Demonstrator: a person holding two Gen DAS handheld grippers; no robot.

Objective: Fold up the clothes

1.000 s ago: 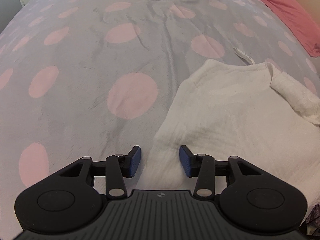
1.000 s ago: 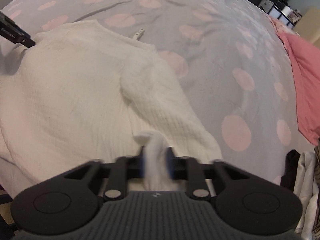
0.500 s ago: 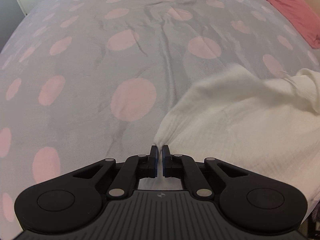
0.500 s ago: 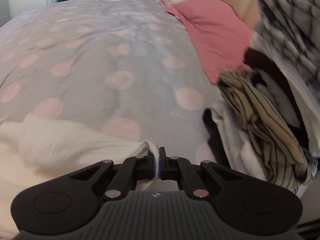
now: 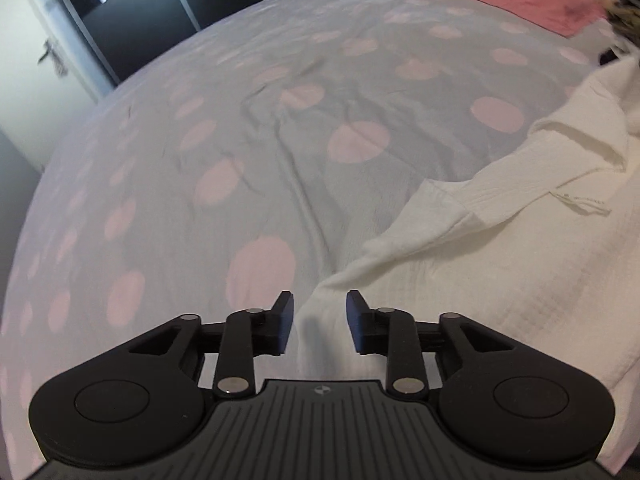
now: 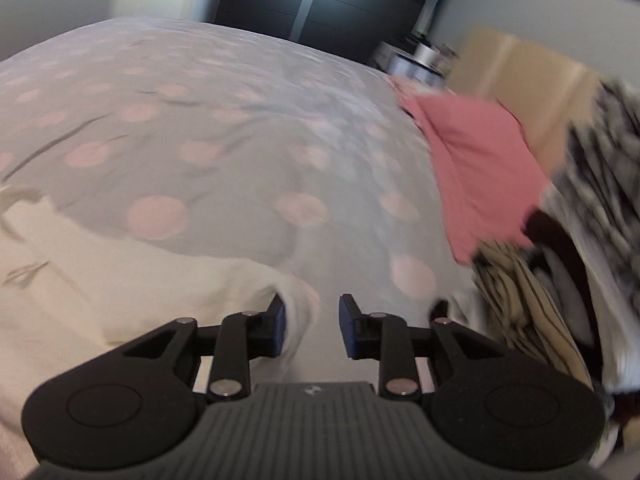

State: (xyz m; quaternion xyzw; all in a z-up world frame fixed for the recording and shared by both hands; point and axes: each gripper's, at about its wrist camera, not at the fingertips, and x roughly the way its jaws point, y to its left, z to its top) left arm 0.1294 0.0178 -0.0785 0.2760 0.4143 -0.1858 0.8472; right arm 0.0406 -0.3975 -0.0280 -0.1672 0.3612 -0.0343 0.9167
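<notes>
A bed (image 5: 248,128) with a grey cover dotted in pink fills both views. A white garment (image 5: 500,264) lies spread on its near side, a corner reaching between each gripper's fingers. A pink pillow (image 6: 480,160) lies on the bed's right side, next to a heap of striped clothes (image 6: 528,300). The left gripper (image 5: 319,322) and the right gripper (image 6: 312,330) both stand wide apart, gripping nothing.

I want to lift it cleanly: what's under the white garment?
The white garment lies on the grey bedspread with pink dots. Whatever lies beneath its middle is covered and can't be seen.
</notes>
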